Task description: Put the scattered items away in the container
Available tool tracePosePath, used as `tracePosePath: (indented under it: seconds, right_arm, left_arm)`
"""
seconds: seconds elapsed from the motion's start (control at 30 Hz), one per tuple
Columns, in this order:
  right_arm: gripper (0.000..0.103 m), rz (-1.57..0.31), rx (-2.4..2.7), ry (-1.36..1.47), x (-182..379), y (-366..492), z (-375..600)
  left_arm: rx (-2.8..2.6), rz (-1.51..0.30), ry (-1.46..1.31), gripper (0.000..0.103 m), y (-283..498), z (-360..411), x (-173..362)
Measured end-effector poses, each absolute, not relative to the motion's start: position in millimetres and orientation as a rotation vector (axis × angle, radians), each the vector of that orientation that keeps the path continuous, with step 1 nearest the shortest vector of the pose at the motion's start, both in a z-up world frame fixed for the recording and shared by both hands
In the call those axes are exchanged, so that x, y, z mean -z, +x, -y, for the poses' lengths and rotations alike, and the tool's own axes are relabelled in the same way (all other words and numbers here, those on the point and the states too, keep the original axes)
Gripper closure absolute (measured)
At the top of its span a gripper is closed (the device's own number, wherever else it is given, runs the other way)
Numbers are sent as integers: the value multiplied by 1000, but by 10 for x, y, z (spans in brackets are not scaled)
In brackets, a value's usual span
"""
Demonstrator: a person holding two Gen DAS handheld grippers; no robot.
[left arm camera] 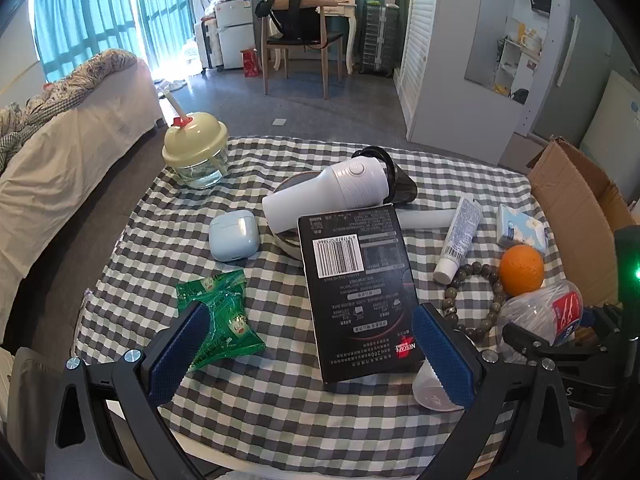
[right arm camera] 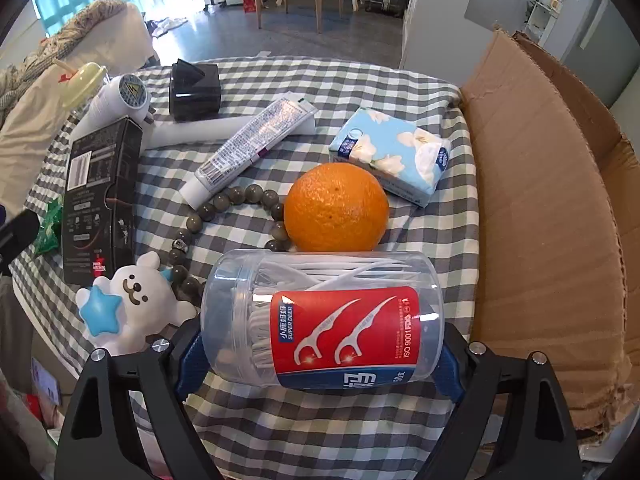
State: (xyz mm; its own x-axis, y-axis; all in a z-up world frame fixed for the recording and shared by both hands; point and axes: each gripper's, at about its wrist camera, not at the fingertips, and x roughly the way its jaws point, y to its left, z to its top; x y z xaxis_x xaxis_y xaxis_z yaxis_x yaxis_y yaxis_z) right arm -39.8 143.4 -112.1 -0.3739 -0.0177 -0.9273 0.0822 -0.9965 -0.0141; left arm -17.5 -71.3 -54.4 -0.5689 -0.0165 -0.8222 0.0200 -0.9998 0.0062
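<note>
1. The floss jar (right arm camera: 324, 320) lies on its side on the checked table (right arm camera: 320, 432), near the front edge, right between the right gripper (right arm camera: 320, 364) fingers.
2. Its long way runs left to right, from one finger to the other.
3. I cannot tell if those fingers squeeze it yet.
4. The cardboard box (right arm camera: 552, 200) stands just to the right, so the right hand is nearer.
5. The left gripper (left arm camera: 312, 356) is wide open over the black box (left arm camera: 360, 292), holding nothing.
</note>
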Motion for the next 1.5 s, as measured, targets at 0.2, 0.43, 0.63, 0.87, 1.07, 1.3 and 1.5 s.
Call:
tracePosePath:
  seconds: [0.2, 0.43, 0.63, 0.87, 1.07, 1.3, 1.5]
  right_arm:
    - [15, -91, 2613, 1613, 878, -288, -1423]
    - [15, -102, 2705, 1499, 544, -193, -1503]
    - [15, -78, 2746, 1465, 429, -151, -1620]
    - [15, -51, 2766, 1453, 402, -144, -1703]
    - [15, -47, 2779, 1450, 399, -128, -1755]
    - [15, -28, 2796, 1411, 333, -69, -1802]
    - [15, 24, 2840, 1315, 69, 52, -1938]
  left_arm:
    - [2834, 82, 1477, 0, -57, 516, 595]
    - [2922, 203, 1506, 0, 35, 173, 815]
    - [3001, 266, 1511, 0, 159, -11, 800]
    - [2962, 169, 1786, 22, 62, -147, 1139]
    - [2931, 144, 1807, 56, -7, -106, 1170]
    - [3038, 214, 1659, 58, 116, -121, 847]
    - [3198, 266, 1481, 58, 72, -300, 313]
